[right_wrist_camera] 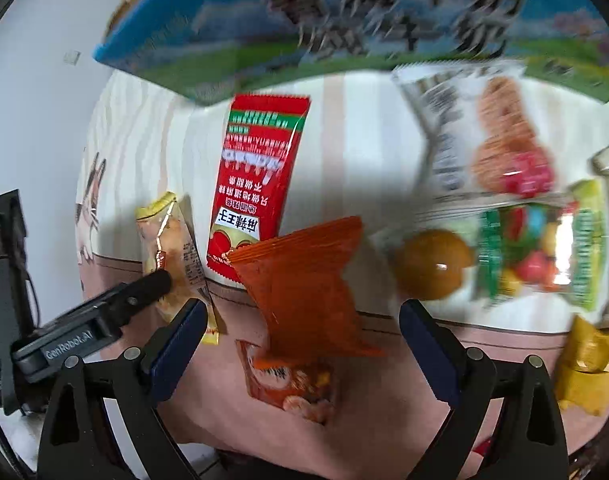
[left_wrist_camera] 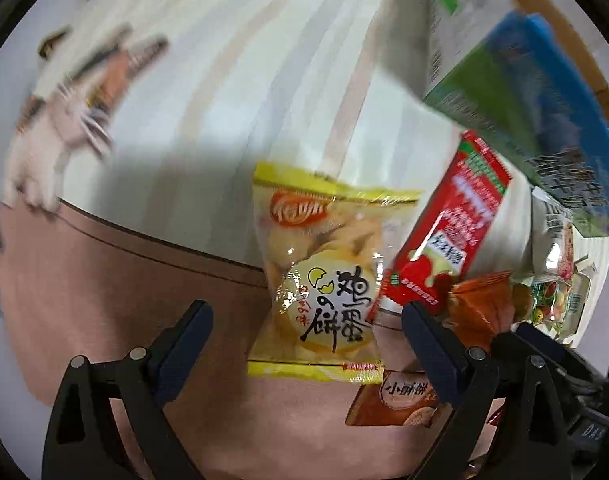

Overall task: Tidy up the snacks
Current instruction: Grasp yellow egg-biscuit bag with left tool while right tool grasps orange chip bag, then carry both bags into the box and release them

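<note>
Left tool (left_wrist_camera: 306, 338) wide open, empty, over the yellow egg-biscuit packet (left_wrist_camera: 322, 272), which straddles the surface's (left_wrist_camera: 208, 92) cream–pink border. Right tool (right_wrist_camera: 302, 334) also wide open, holding nothing, above the orange packet (right_wrist_camera: 304, 280) on the same border. One red sachet (right_wrist_camera: 256, 176) just beyond; one blue-green carton (right_wrist_camera: 344, 20) along the far edge. Open room on the cream area left of the yellow packet.

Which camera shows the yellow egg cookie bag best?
The left wrist view: the yellow egg cookie bag faces the camera, front print readable, between the open left gripper fingers. The right wrist view shows it only edge-on, at the left.
</note>
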{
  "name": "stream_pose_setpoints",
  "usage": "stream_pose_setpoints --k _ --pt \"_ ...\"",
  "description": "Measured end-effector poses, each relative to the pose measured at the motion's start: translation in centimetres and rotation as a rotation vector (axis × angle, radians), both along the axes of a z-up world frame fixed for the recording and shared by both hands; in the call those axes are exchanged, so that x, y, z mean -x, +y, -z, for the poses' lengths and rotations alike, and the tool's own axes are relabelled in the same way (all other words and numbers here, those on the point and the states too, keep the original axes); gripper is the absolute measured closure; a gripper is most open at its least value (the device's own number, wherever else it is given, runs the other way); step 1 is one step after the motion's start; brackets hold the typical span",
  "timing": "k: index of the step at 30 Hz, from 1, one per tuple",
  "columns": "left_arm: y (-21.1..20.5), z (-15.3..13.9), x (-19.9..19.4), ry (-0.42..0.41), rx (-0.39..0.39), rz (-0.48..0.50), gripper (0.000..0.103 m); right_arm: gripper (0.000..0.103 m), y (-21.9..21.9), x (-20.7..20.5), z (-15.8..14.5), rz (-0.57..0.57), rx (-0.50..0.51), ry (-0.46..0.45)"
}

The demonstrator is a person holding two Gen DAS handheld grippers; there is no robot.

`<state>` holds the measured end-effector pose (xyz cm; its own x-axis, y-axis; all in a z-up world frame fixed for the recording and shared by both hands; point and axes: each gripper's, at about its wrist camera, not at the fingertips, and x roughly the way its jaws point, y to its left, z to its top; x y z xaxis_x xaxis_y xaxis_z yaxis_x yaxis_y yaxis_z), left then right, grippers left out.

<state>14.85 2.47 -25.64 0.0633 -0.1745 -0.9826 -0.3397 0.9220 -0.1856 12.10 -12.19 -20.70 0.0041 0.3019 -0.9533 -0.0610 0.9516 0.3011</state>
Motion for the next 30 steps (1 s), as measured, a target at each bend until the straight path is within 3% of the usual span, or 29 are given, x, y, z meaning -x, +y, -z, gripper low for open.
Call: stream_pose_setpoints --k 3,5,7,9,11,16,24,30 --pt "0.2 1.7 -0.5 0.015 0.065 -0.017 0.006 0.015 0.4 -0.1 1.8 0.012 0.022 0.029" --pt "0.3 2.3 -0.7 0.007 0.09 -0.039 0.007 0.028 0.3 0.1 2.4 0.026 0.046 0.036" --pt "0.5 2.3 -0.8 -0.025 0.086 -0.055 0.021 0.043 0.3 0.5 2.7 0.029 0.046 0.041" --pt "0.5 2.3 -0.6 -0.028 0.054 -0.048 0.039 0.051 0.2 1.0 2.6 0.021 0.069 0.038" --pt "0.5 2.2 -0.2 -0.032 0.041 -0.035 0.054 0.052 -0.1 1.5 2.2 0.015 0.089 0.025" --pt "-1.2 1.6 2.3 -0.014 -0.047 0.026 0.054 0.052 -1.3 3.3 1.2 0.011 0.117 0.038" --pt "-3.4 3.5 5.5 0.022 -0.09 0.078 0.054 0.05 -1.9 5.7 3.2 0.018 0.155 0.107" --pt "-5.6 1.9 5.8 0.002 -0.086 0.095 0.059 0.056 -3.1 6.6 2.6 0.052 0.131 0.07"
